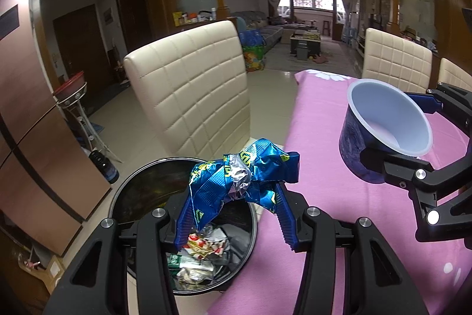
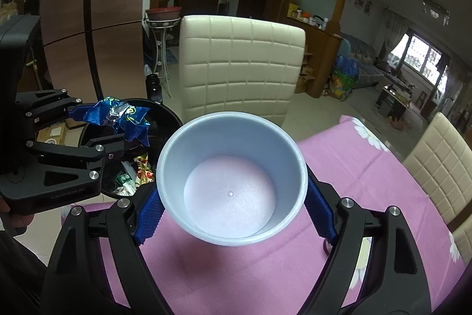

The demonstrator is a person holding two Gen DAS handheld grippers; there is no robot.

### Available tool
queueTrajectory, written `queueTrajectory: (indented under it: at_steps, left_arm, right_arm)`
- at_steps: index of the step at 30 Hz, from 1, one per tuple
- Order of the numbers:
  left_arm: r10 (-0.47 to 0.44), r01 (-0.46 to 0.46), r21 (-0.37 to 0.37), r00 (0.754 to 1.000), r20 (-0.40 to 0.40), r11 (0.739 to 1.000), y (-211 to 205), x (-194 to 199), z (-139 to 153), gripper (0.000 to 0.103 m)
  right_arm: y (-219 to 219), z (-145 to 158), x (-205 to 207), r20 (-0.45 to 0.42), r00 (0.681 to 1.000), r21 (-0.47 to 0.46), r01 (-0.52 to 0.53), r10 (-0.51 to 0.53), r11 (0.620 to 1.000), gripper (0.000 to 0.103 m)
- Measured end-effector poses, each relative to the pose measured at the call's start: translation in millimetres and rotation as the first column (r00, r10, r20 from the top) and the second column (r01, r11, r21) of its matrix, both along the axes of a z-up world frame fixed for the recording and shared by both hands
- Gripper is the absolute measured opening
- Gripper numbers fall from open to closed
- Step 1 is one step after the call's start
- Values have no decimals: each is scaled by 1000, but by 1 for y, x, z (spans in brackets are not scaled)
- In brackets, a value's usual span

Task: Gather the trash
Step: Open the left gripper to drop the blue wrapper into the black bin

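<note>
My left gripper [image 1: 233, 191] is shut on a crumpled blue foil snack wrapper [image 1: 242, 176] and holds it over the round black trash bin [image 1: 132, 185], which has several wrappers inside. The wrapper [image 2: 118, 117] and bin [image 2: 165, 111] also show at the left of the right wrist view. My right gripper [image 2: 233, 182] is shut on an empty paper cup [image 2: 230, 179], white inside and dark blue outside, held tilted above the pink tablecloth [image 2: 354, 176]. The cup [image 1: 383, 132] shows at the right of the left wrist view.
A cream padded chair [image 1: 191, 87] stands behind the bin at the table's edge. More cream chairs [image 1: 395, 58] stand at the far side. A dark bottle [image 1: 103, 167] stands on the floor by the brown cabinet [image 1: 44, 138].
</note>
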State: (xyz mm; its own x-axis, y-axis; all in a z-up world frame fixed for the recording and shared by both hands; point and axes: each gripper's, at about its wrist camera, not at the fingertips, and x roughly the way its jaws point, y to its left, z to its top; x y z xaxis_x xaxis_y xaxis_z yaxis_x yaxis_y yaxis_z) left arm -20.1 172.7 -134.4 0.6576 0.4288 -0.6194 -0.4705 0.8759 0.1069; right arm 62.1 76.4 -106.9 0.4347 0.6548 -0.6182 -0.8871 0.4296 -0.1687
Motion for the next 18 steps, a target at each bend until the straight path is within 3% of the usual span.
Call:
queueTrajectory:
  at_steps: [18]
  left_arm:
    - [90, -90, -18, 996, -5, 996, 40, -20, -1, 51]
  right_arm:
    - [53, -4, -6, -5, 996, -16, -85, 85, 996, 81]
